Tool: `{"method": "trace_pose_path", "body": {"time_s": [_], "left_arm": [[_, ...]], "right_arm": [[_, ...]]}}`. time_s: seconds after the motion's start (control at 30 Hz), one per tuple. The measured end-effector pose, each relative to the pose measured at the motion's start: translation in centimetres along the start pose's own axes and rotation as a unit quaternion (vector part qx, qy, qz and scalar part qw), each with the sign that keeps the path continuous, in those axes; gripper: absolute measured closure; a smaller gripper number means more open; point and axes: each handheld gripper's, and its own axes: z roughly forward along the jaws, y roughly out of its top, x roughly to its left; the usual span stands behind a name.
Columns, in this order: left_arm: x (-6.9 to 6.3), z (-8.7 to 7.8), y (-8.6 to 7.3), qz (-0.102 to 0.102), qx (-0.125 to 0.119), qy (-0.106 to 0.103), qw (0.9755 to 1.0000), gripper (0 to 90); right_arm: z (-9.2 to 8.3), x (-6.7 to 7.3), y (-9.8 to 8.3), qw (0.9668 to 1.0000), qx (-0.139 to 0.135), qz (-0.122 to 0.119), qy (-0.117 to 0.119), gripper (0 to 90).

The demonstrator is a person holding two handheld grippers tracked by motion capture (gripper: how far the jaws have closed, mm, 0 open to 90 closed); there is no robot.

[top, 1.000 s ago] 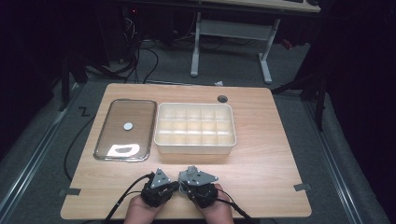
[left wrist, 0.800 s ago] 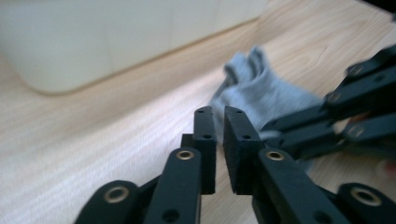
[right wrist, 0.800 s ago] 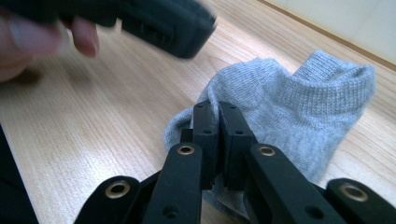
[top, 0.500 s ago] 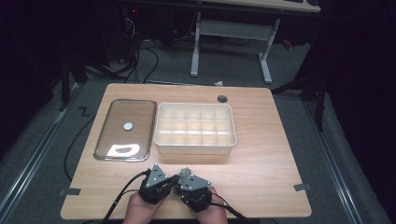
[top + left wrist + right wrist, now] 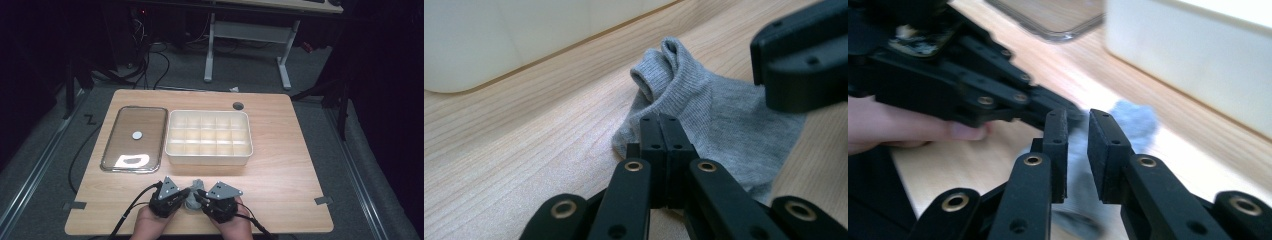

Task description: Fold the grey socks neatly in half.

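A small grey sock (image 5: pixel 192 194) lies near the table's front edge between my two grippers. My left gripper (image 5: pixel 186 196) points right at it. In the left gripper view its jaws (image 5: pixel 665 135) are pressed flat together with their tips down in the sock (image 5: pixel 724 115), nipping the fabric. My right gripper (image 5: pixel 201 196) points left at the sock. Its jaws (image 5: pixel 1078 150) have just been opening and stand a narrow gap apart, with the blurred sock (image 5: pixel 1133 117) showing beyond them and no fabric pressed between. The left gripper's fingertips (image 5: pixel 1063 110) rest on the sock there.
A white box with several compartments (image 5: pixel 209 157) stands just beyond the sock, mid-table. A clear lid with a round white knob (image 5: pixel 134 137) lies to its left. A cable hole (image 5: pixel 238 105) sits at the back of the wooden table (image 5: pixel 285 165).
The right gripper has shifted a little to the right, away from the left one, and the grey sock now shows between them. The left hand has hardly moved.
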Motion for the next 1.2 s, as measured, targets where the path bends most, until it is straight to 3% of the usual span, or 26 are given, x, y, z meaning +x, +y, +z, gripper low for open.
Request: {"method": "trace_pose_path", "body": {"time_s": [0.1, 0.17, 0.33, 0.4, 0.47, 0.73, 0.9, 1.2], "left_arm": [[0.0, 0.0, 0.0, 0.003, -0.002, 0.000, 1.0000, 89.8], [0.0, 0.0, -0.1, 0.004, -0.005, 0.004, 1.0000, 89.7], [-0.1, -0.3, -0.1, 0.000, -0.012, 0.016, 0.9998, 84.1], [-1.2, -1.2, 0.5, -0.004, -0.040, 0.006, 0.9992, 77.5], [-1.7, -1.4, 0.6, 0.000, -0.046, 0.000, 0.9990, 76.7], [-2.0, -0.7, -0.6, 0.014, -0.009, -0.009, 0.9998, 79.4], [-1.9, -0.5, -0.9, 0.022, -0.005, -0.007, 0.9997, 79.7], [-1.9, -0.4, -0.9, 0.026, -0.005, -0.006, 0.9996, 79.5]], "right_arm": [[0.6, -0.6, -0.8, 0.9998, 0.021, 0.006, 0.001, 80.2], [1.8, -0.7, -2.0, 0.9986, 0.052, 0.011, 0.003, 79.5], [2.0, -0.6, -2.7, 0.9994, 0.034, 0.009, 0.001, 82.3], [2.1, -0.5, -2.7, 0.9994, 0.033, 0.007, -0.002, 83.3], [2.1, -0.5, -2.7, 0.9994, 0.033, 0.008, -0.001, 83.6], [2.1, -0.7, -2.7, 0.9994, 0.033, 0.012, 0.005, 84.1], [2.1, -0.7, -2.6, 0.9992, 0.037, 0.013, 0.007, 83.8], [0.0, -1.2, -2.2, 0.9981, 0.027, 0.053, -0.018, 64.3]]}}
